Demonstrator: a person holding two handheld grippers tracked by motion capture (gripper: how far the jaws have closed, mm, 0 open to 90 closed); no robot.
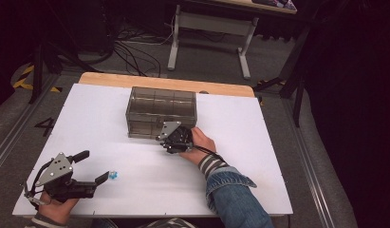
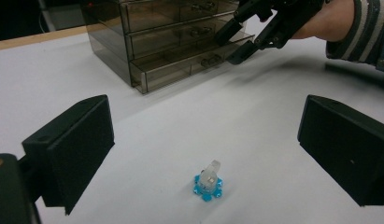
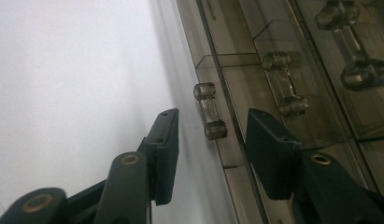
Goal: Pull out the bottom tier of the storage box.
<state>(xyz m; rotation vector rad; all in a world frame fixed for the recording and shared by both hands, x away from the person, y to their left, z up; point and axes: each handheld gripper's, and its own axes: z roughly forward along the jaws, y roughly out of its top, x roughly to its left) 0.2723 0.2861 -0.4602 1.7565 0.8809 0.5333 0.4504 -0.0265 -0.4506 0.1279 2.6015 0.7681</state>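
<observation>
Smoked translucent plastic drawer cabinet (image 1: 161, 111) sits at the far middle of the white tabletop (image 1: 259, 156), drawer fronts facing the person. Right gripper (image 1: 170, 138) is at the bottom drawer front, held by a hand in a striped cuff and denim sleeve. Right gripper view gives the detail the high view lacks: the small clear dumbbell-shaped drawer handle (image 3: 210, 110) of the bottom drawer (image 3: 241, 154) lies just ahead of the black fingers (image 3: 165, 154), roughly on their centreline but not yet between the pads, no contact visible. Fingers there are apart, gap wider than the handle. That view also shows two more clear handles on the drawers above. Left gripper view shows what the high view barely resolves: a small clear piece on a blue star-shaped base (image 2: 208, 183) standing on the tabletop, ahead of and between the left gripper (image 2: 222, 154) fingers, nearer the middle than either pad, touching neither. Left fingers are wide apart, nothing held. Same view shows the bottom drawer pulled out slightly proud of the cabinet front, with the right gripper at its right end. High view places the left gripper at the near left corner of the tabletop, lying level, blue piece just beside its fingertips. Readable writing: a black "4" (image 1: 44, 126) taped on the floor left of the tabletop.
</observation>
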